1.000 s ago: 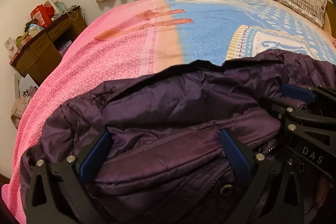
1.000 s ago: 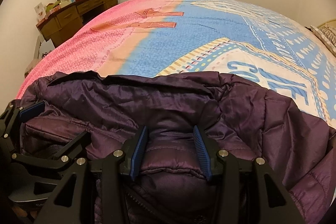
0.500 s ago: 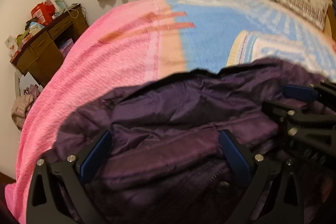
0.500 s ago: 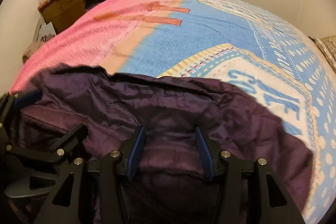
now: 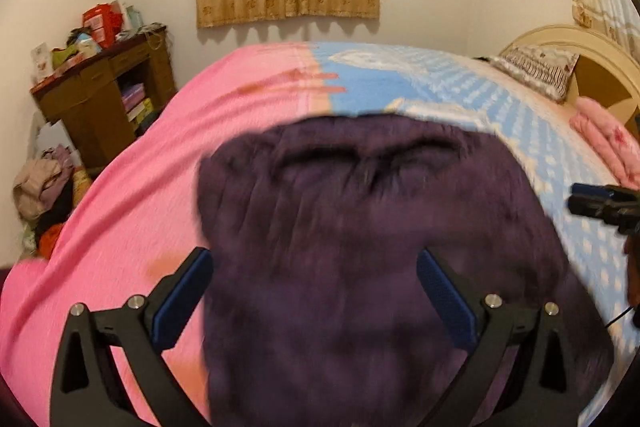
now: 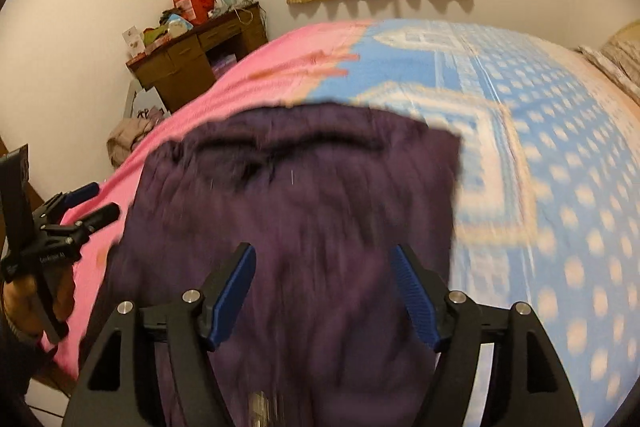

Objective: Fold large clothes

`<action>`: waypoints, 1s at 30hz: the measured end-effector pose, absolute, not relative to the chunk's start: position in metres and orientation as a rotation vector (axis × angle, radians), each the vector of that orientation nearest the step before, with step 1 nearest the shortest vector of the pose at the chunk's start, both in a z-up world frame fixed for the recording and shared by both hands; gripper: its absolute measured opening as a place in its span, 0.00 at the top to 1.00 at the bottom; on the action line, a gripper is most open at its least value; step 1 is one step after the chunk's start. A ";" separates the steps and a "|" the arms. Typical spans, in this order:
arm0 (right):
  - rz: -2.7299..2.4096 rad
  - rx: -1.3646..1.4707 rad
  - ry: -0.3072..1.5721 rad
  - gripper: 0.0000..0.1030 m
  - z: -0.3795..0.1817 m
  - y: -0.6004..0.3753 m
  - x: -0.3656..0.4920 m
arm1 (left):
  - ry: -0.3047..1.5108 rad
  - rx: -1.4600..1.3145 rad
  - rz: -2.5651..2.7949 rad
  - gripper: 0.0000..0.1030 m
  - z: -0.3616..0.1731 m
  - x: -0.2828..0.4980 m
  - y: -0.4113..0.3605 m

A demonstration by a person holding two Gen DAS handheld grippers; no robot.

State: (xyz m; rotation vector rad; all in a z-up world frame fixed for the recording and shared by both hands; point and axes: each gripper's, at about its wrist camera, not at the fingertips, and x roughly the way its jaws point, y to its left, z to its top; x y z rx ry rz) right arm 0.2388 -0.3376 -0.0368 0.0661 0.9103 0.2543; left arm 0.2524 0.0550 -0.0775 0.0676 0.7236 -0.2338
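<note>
Purple padded jacket, folded into a compact block, lies on the bed cover across its pink-to-blue boundary, filling the frame from centre to 6 o'clock. Left gripper and right gripper both hang above it, fingers spread wide and released, grasping nothing. Likely fault: the puffy filling may spring the fold open once unweighted, and a low finger could snag a layer and drag it apart. Legible writing: none; the white lettering on the left gripper's body, at 9 o'clock in the right view, is too blurred to read.
</note>
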 end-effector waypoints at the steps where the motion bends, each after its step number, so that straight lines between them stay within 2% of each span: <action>1: 0.269 0.099 0.929 0.31 -0.040 -0.343 0.223 | 0.725 0.076 -0.223 0.00 -0.083 0.236 0.062; 8: 0.240 0.193 0.994 0.31 -0.062 -0.381 0.116 | 0.785 0.085 -0.168 0.00 -0.114 0.167 0.098; 16: 0.121 0.315 1.012 0.31 -0.101 -0.419 0.061 | 0.867 -0.100 -0.212 0.00 -0.152 0.125 0.128; 18: 0.133 0.347 0.992 0.31 -0.104 -0.419 0.056 | 0.874 -0.138 -0.243 0.05 -0.159 0.117 0.129; 19: 0.138 0.355 0.987 0.31 -0.106 -0.417 0.055 | 0.874 -0.157 -0.258 0.10 -0.162 0.115 0.129; 23: 0.211 0.319 0.973 0.31 -0.114 -0.393 0.053 | 0.882 -0.185 -0.301 0.17 -0.173 0.112 0.127; 25: 0.199 0.292 0.961 0.31 -0.115 -0.388 0.051 | 0.887 -0.185 -0.308 0.17 -0.177 0.111 0.126; 28: 0.195 0.326 0.950 0.43 -0.118 -0.394 0.045 | 0.878 -0.206 -0.325 0.17 -0.182 0.109 0.127; 30: 0.214 0.386 0.949 0.55 -0.120 -0.402 0.042 | 0.873 -0.219 -0.350 0.21 -0.182 0.108 0.128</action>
